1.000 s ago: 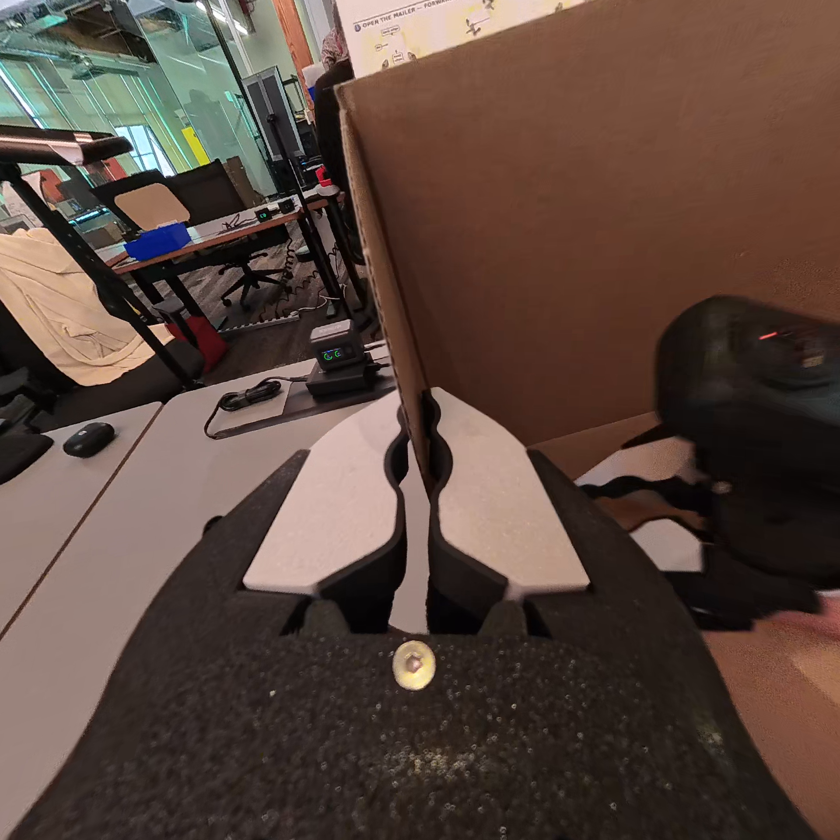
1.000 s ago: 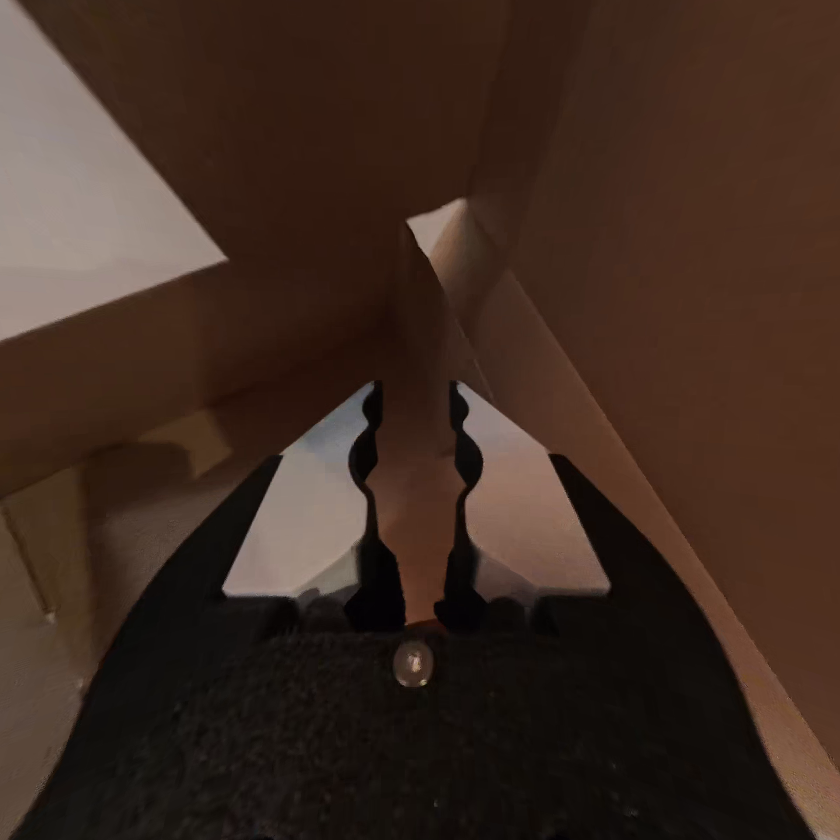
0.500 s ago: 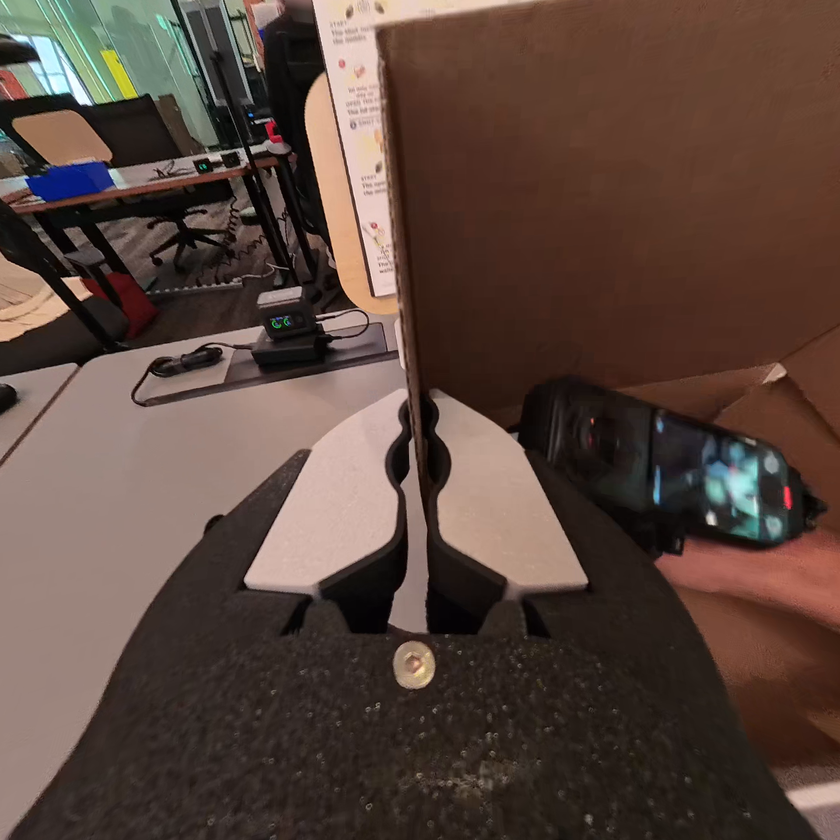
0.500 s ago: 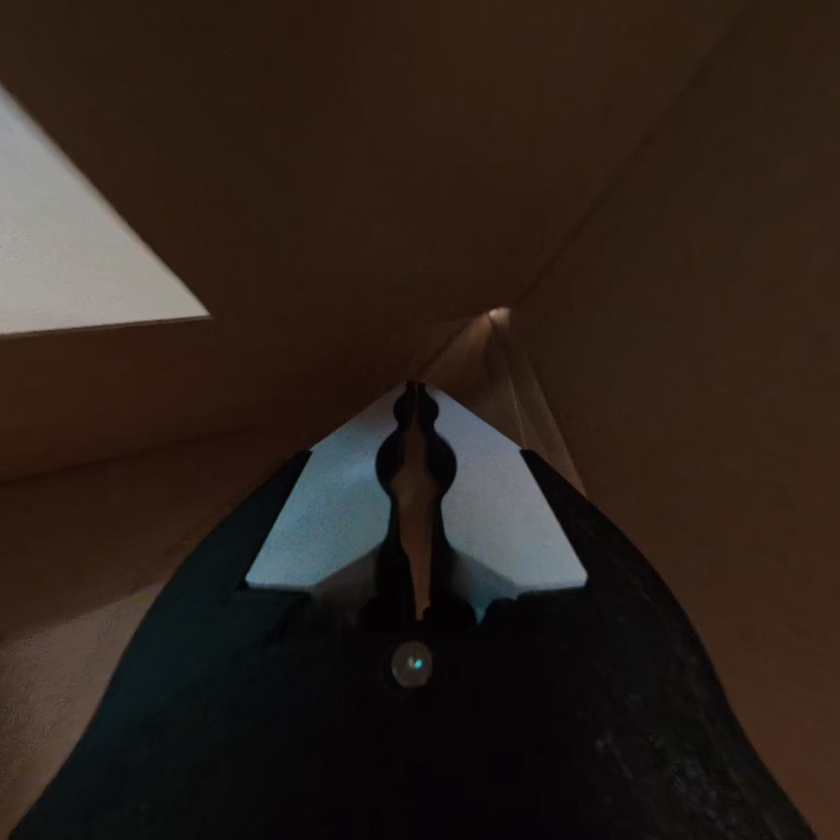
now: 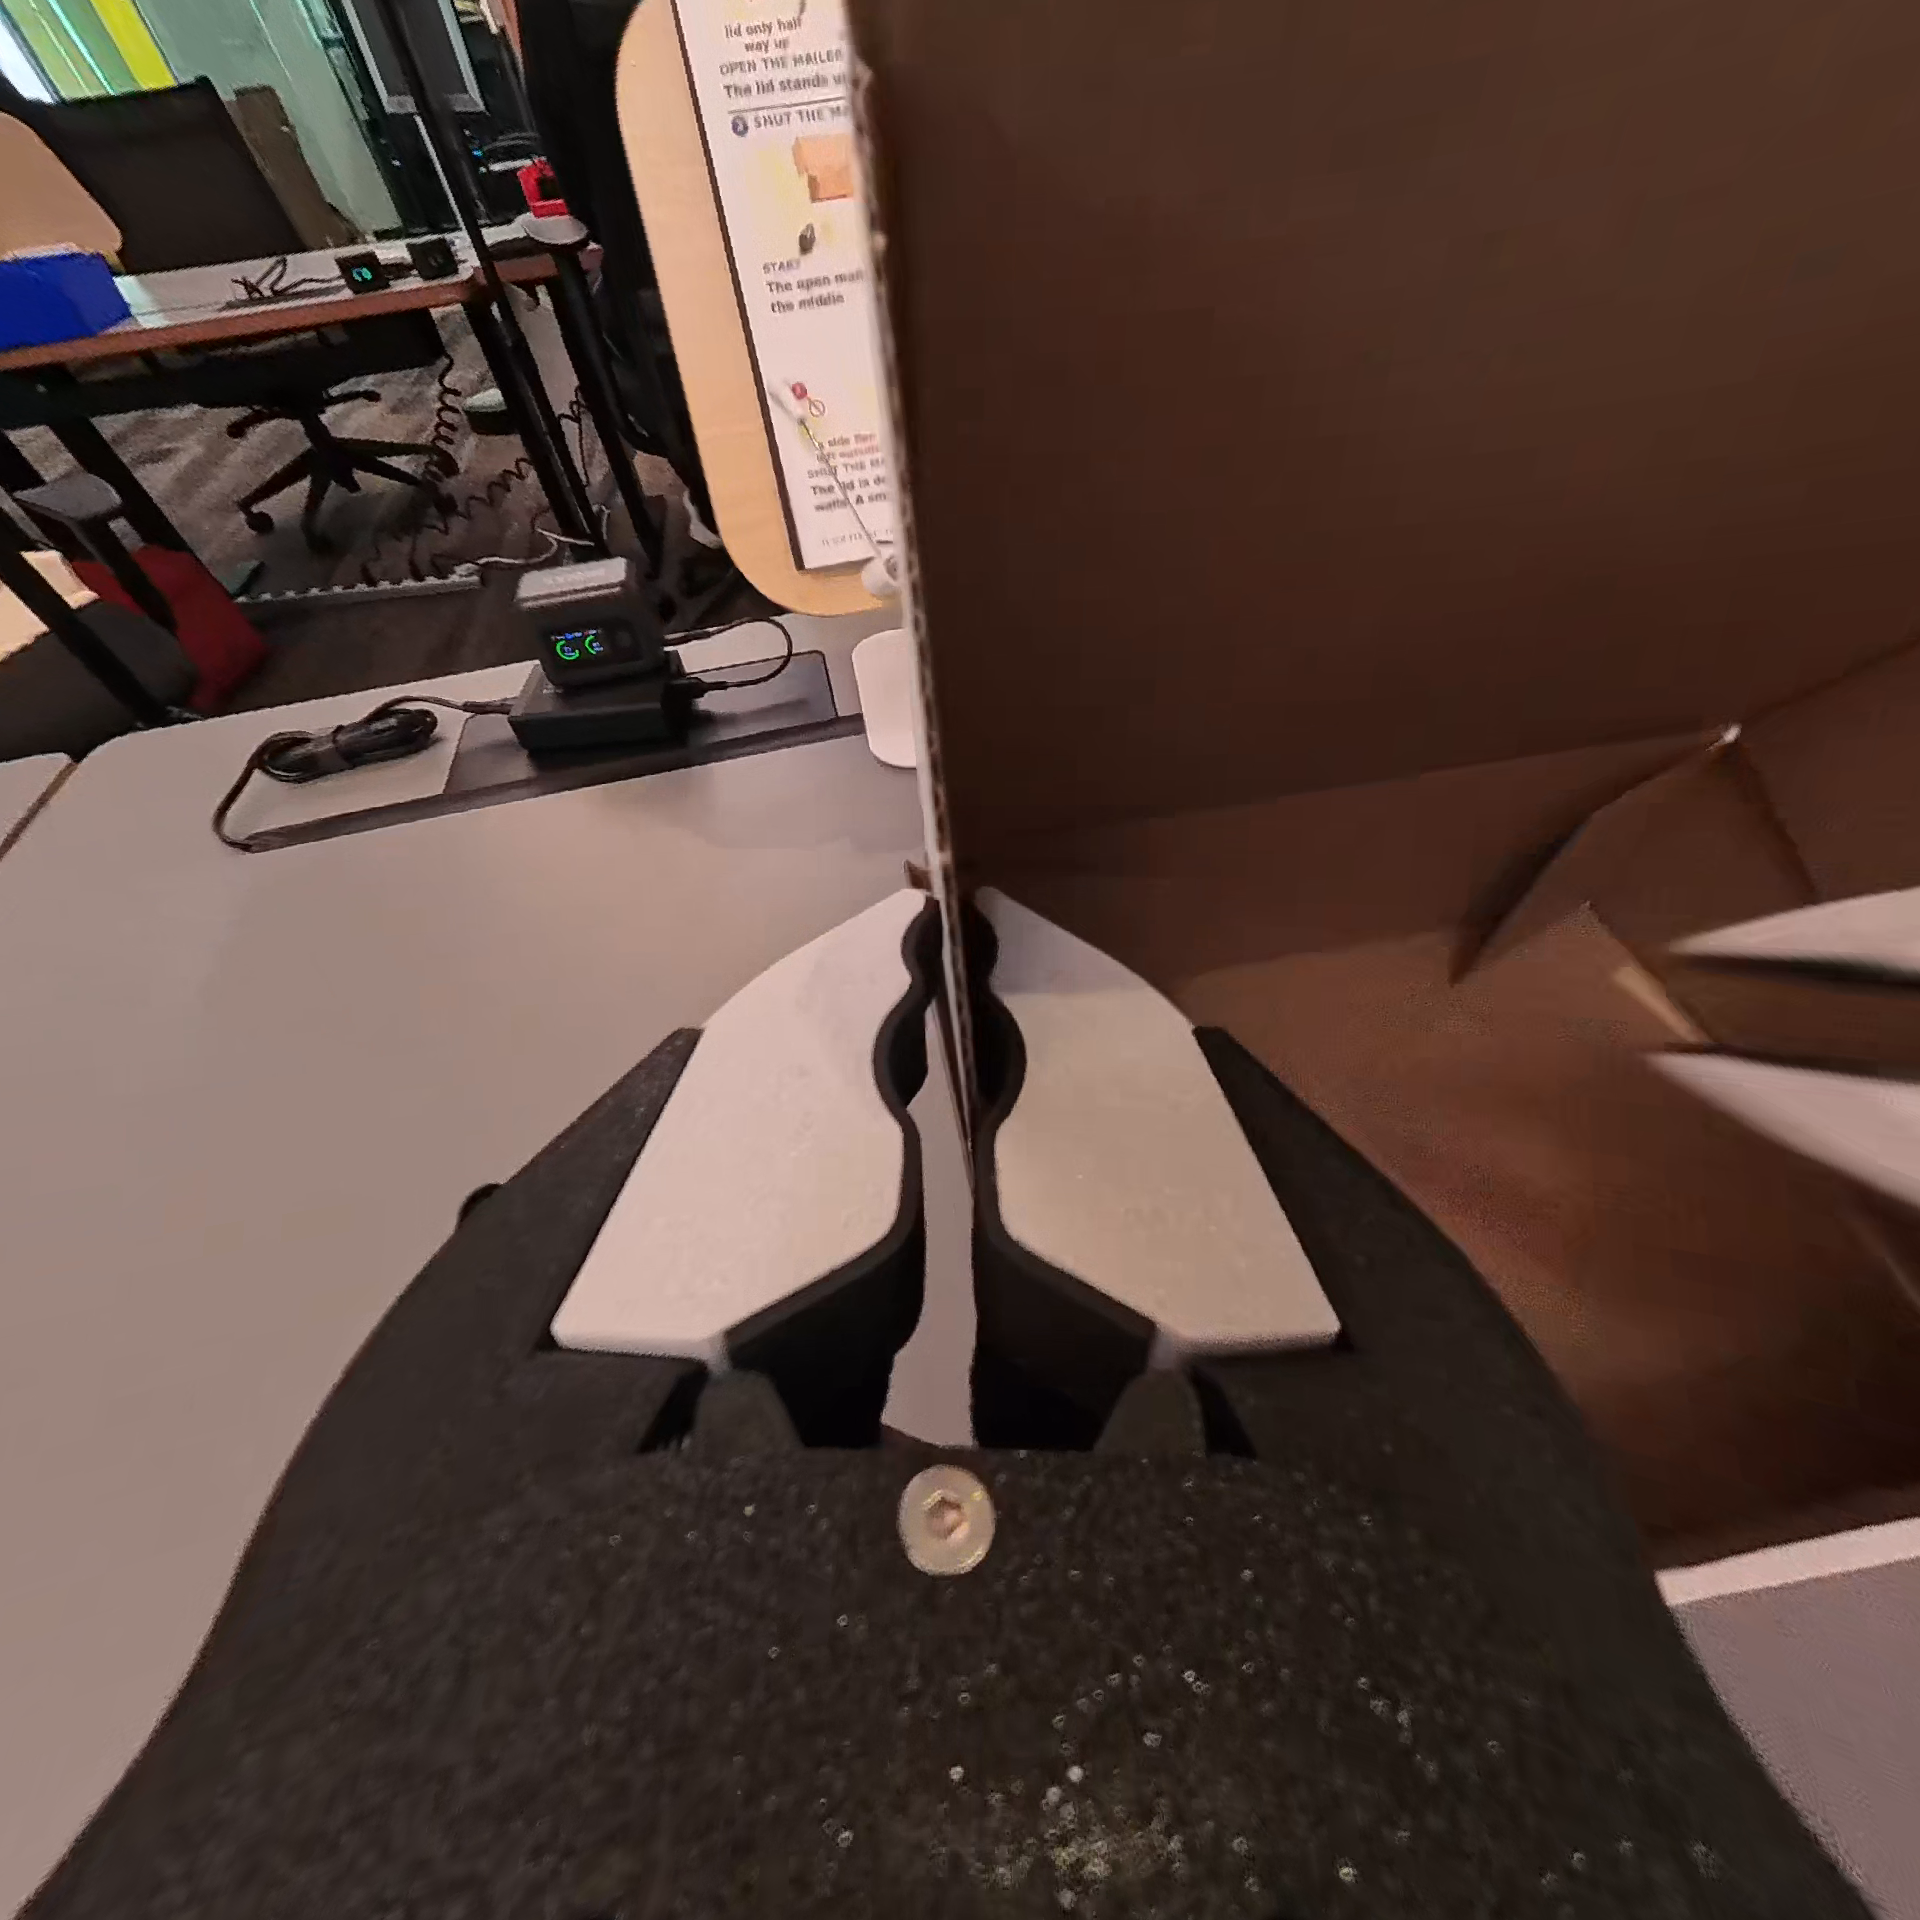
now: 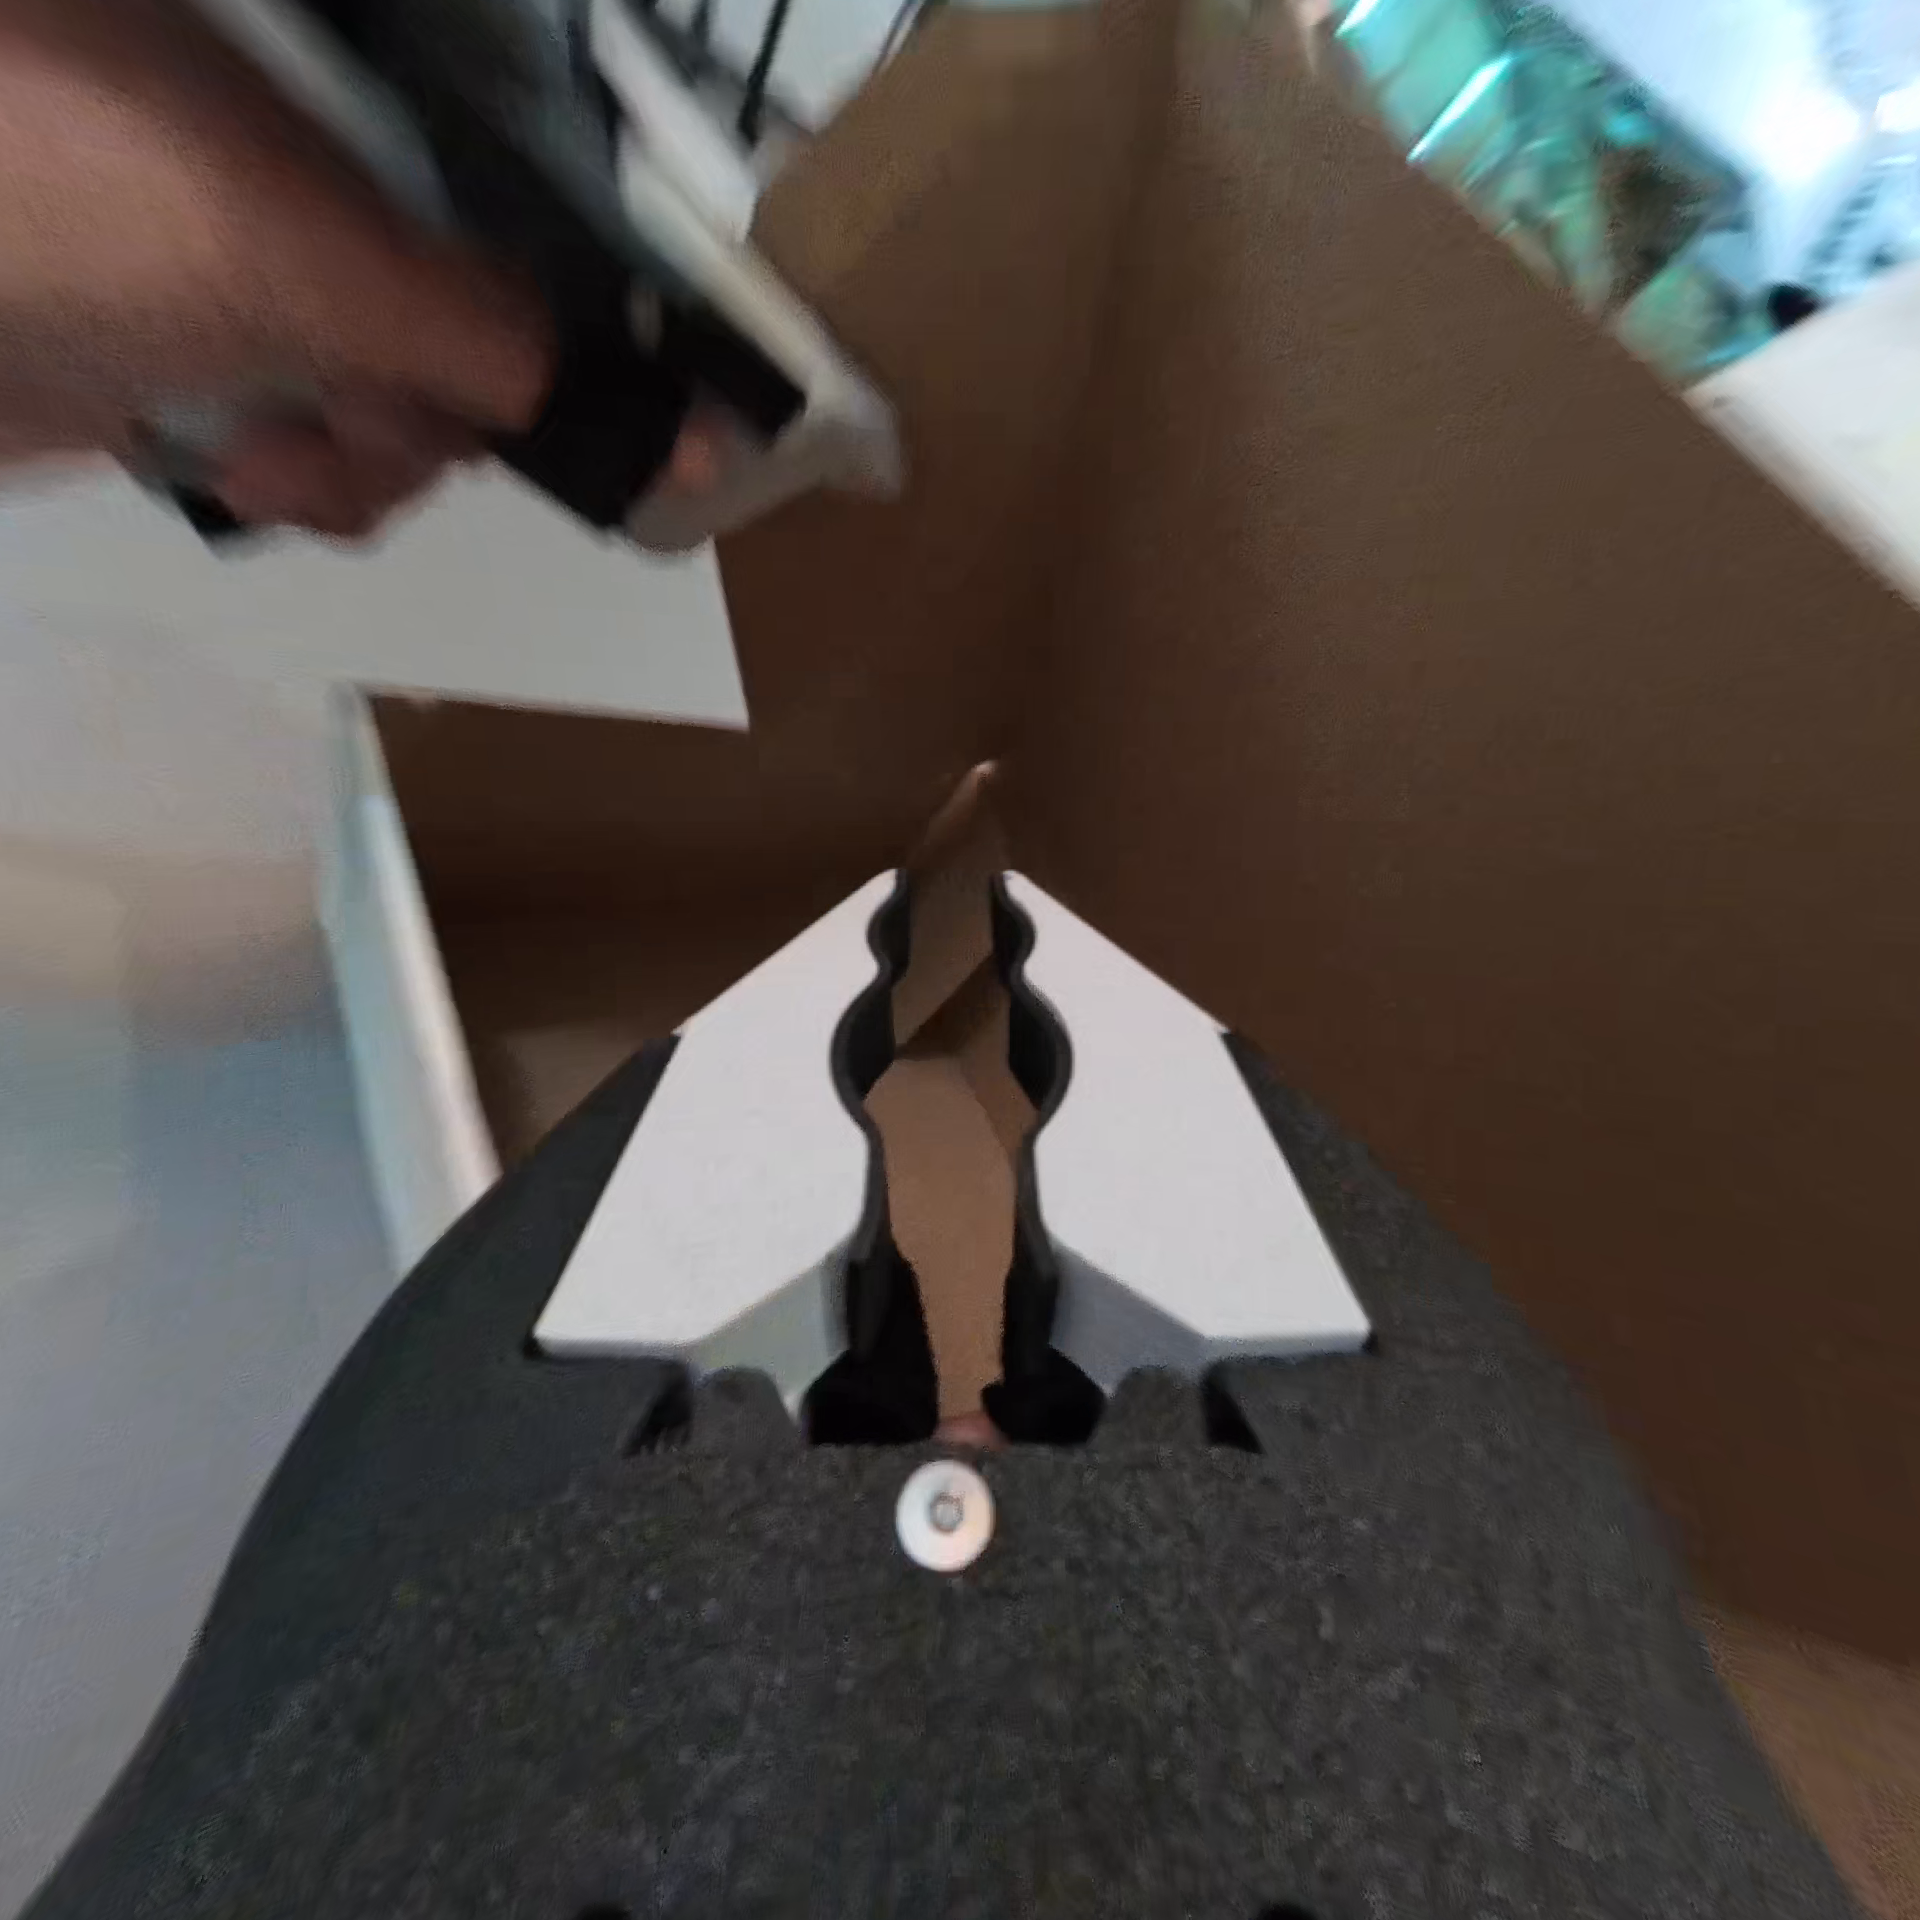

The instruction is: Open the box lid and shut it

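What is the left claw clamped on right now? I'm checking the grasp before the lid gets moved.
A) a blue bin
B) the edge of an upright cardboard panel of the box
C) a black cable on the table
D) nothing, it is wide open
B: in the left wrist view the left claw is shut, with the thin edge of the upright cardboard panel running down between its white fingers.

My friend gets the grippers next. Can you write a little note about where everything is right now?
Left gripper: shut on the raised box lid's left edge, lid standing upright.
Right gripper: jaws slightly apart, inside the box by a small cardboard flap; whether it grips it is unclear.
Done: lid opened.
Left: lower the lid and shut it.
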The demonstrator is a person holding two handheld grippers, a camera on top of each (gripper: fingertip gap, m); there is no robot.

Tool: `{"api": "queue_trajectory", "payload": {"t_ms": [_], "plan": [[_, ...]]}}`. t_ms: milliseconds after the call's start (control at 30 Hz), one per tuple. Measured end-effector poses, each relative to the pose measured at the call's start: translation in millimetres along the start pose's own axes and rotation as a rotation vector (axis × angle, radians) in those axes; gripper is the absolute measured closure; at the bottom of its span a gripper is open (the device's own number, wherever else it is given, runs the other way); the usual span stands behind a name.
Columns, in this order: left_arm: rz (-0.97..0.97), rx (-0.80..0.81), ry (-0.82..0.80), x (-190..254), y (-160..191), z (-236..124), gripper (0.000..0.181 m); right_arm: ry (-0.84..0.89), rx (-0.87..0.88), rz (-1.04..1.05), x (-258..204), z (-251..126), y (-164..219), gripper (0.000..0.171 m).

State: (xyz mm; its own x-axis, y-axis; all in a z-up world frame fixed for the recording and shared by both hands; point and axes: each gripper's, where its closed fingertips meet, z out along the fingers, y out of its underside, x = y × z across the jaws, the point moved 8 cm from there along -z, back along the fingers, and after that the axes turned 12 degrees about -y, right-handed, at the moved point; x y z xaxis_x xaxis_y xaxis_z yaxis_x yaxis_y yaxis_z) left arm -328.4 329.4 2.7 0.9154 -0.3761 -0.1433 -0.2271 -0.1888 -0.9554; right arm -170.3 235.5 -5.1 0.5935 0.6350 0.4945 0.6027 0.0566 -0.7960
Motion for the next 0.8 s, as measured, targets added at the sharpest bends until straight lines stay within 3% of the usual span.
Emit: {"api": "queue_trajectory", "payload": {"t_ms": [33,167,233,367,500,600,633,700,800], "plan": [[0.014,0.004,-0.009,1.5,2.2,-1.2,0.179,0.047,0.067,0.059,-4.9,-28.9,-8.4,0.153],[0.016,0.021,-0.024,7.8,5.8,-7.3,0.177,0.380,0.304,0.396,4.6,-141.1,-9.0,0.139],[-0.004,0.020,-0.012,11.7,5.4,-7.9,0.174,0.578,0.205,0.515,14.8,-164.4,17.1,0.135],[0.014,0.016,-0.015,17.1,4.6,-6.7,0.167,0.650,-0.040,0.581,17.9,-141.4,66.5,0.125],[0.055,0.040,-0.079,7.0,-1.6,-30.1,0.161,0.671,-0.167,0.581,24.8,-122.3,81.5,0.164],[0.175,0.159,-0.177,1.1,-18.4,-80.2,0.159,0.668,-0.172,0.588,23.3,-119.5,79.5,0.169],[0.200,0.198,-0.124,10.6,-27.1,-95.4,0.174,0.667,-0.177,0.588,22.7,-118.9,79.3,0.169],[0.247,0.171,0.111,50.9,-41.0,-109.2,0.177,0.661,-0.171,0.604,22.3,-118.9,79.7,0.169],[0.443,-0.029,0.501,132.3,-32.4,-87.3,0.181,0.644,-0.154,0.633,23.6,-121.0,81.9,0.170]]}}
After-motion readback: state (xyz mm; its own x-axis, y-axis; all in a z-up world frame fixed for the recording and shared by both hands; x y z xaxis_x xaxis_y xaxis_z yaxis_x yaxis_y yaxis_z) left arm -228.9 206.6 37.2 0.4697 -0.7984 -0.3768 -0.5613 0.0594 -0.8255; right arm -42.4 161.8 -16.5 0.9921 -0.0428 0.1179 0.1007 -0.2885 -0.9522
